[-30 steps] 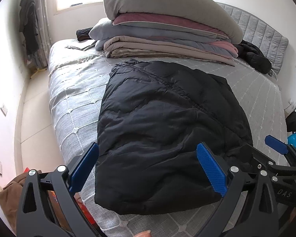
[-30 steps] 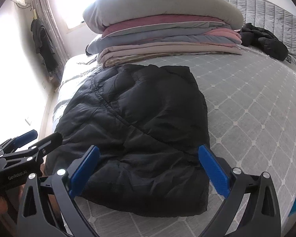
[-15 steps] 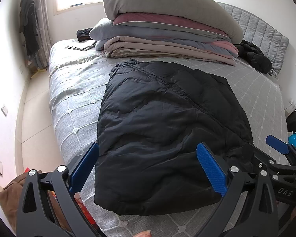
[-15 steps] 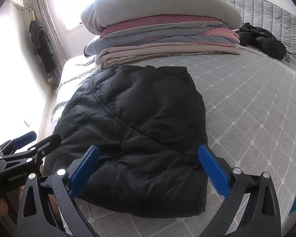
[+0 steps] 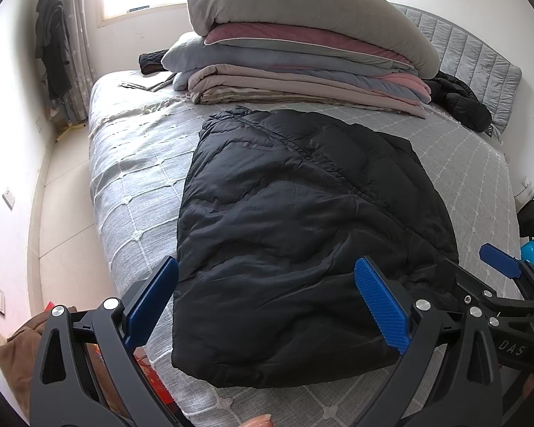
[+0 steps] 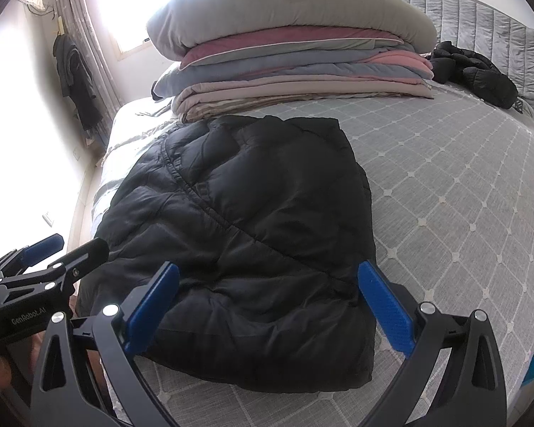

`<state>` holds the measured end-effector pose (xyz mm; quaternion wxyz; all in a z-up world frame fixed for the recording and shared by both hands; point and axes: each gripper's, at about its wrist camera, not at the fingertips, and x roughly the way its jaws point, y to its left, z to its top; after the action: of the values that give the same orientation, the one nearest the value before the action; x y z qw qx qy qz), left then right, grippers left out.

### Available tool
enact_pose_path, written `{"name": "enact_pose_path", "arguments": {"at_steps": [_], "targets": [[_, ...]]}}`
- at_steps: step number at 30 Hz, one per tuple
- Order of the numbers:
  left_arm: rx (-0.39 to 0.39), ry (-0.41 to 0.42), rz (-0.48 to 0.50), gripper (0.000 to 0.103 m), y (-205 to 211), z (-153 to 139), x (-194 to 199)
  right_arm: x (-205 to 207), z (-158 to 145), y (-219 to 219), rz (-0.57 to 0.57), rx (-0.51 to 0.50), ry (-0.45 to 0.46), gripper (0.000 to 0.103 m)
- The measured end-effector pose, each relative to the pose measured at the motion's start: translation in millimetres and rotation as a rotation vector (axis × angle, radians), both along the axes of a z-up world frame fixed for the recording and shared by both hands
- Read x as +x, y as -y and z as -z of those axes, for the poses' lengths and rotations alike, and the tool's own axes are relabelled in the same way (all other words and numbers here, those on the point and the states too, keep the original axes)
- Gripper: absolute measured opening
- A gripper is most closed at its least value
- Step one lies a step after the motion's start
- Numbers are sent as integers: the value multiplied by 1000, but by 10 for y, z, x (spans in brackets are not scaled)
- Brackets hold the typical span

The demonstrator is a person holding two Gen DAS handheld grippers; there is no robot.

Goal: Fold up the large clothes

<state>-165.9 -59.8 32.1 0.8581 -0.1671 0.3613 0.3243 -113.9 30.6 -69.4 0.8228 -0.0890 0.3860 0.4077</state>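
A black puffer jacket (image 5: pixel 302 235) lies folded into a rough rectangle on the grey quilted bed (image 5: pixel 135 178), and it also fills the middle of the right wrist view (image 6: pixel 252 227). My left gripper (image 5: pixel 267 306) hovers open above the jacket's near edge, blue pads wide apart, nothing between them. My right gripper (image 6: pixel 270 306) is open too, held over the near hem. Each gripper shows at the edge of the other's view: the right gripper (image 5: pixel 495 284) at right, the left gripper (image 6: pixel 42 259) at left.
A tall stack of folded blankets (image 5: pixel 302 53) with a grey pillow on top sits at the back of the bed. Another black jacket (image 6: pixel 477 74) lies crumpled by the grey headboard (image 6: pixel 480 17). Dark clothes (image 5: pixel 53 42) hang by the curtain at left. The bed's right side is bare (image 6: pixel 462 195).
Both grippers have drifted slightly, staying open. The jacket has not moved.
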Motion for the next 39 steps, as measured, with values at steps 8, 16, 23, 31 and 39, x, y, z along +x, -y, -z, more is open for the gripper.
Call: {"name": "enact_pose_path", "arguments": {"at_steps": [8, 16, 23, 31, 39], "targets": [[1, -1, -5, 95, 4, 6, -10, 0, 1, 1, 0, -1, 0, 97], [1, -2, -4, 95, 4, 8, -7, 2, 1, 6, -2, -2, 1, 97], [1, -5, -6, 95, 12, 27, -22, 6, 9, 17, -2, -4, 1, 97], [-3, -9, -6, 95, -5, 61, -26, 5, 17, 23, -2, -6, 1, 97], [-5, -10, 0, 95, -4, 67, -27, 47, 38, 64, 3, -14, -3, 97]]}}
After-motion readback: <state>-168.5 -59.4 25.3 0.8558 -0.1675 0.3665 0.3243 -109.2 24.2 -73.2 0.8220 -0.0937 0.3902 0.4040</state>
